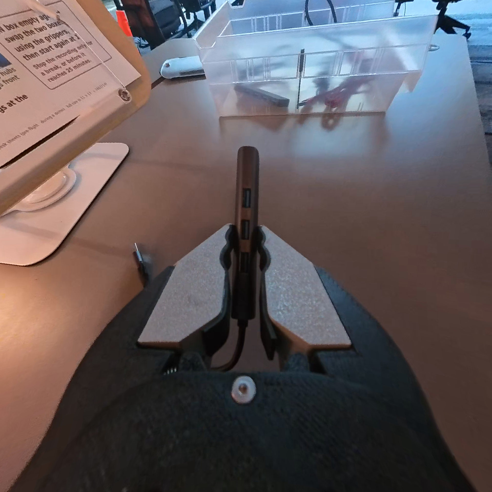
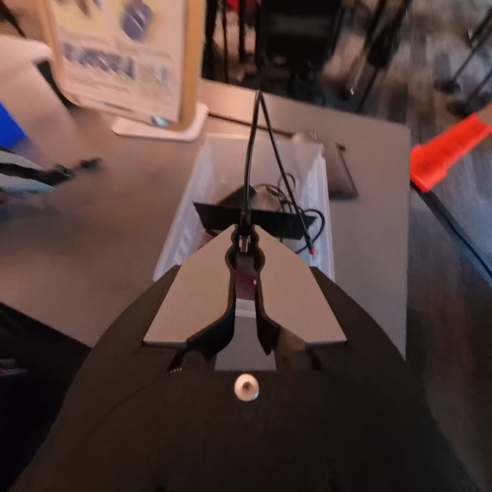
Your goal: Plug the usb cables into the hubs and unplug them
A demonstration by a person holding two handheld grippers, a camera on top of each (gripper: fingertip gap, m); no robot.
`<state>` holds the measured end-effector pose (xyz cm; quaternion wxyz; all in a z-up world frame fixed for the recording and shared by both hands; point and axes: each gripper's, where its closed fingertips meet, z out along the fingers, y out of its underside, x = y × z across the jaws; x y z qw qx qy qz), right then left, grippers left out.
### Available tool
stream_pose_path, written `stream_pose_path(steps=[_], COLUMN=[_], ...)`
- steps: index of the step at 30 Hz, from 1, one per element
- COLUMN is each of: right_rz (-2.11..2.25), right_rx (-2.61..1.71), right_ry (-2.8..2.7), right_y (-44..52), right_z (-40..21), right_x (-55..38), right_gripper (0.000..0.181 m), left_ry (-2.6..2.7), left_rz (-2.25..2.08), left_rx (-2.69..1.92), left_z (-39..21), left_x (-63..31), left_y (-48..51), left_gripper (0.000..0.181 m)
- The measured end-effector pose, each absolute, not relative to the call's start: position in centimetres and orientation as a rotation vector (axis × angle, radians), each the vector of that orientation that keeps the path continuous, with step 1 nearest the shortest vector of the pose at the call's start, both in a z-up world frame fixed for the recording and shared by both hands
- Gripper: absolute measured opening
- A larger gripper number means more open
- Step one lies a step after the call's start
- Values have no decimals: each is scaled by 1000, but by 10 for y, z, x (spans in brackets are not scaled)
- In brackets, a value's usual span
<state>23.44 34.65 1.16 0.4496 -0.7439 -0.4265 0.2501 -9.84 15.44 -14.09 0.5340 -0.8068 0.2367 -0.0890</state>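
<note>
My left gripper clamped on a slim USB hub above the table, ports facing up, my right gripper pinching a black USB cable by its plug, over the clear bin

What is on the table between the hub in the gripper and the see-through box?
Nothing. In the left wrist view, bare brown table runs from the tip of the hub, held by the left gripper, to the clear box.

right gripper jaws clamp black cable above bin.
</note>
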Motion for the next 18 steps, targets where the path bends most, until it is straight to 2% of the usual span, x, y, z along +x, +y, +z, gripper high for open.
stream_pose_path(steps=[5, 8, 11, 14, 18], right_rz=[551, 329, 316, 292, 540], right_rx=[-2206, -2408, -2307, -2211, -1978], right_ry=[-1280, -1361, -1413, -1392, -1494], right_y=[357, 363, 356, 349, 294], right_z=[-92, -136, -119, -84, -35], right_x=[209, 221, 210, 203, 147], right_gripper=[5, 13, 18, 30, 39], left_ry=[588, 606, 605, 616, 667], left_rz=[-171, -170, -175, -176, -182], left_rx=[-1945, -1938, -1933, -1919, -1878], left_z=[-150, -152, -150, -148, -144], left_x=[-100, -99, -98, -94, -86], left_y=[156, 156, 157, 157, 154], left_gripper=[15, 14, 15, 14, 14])
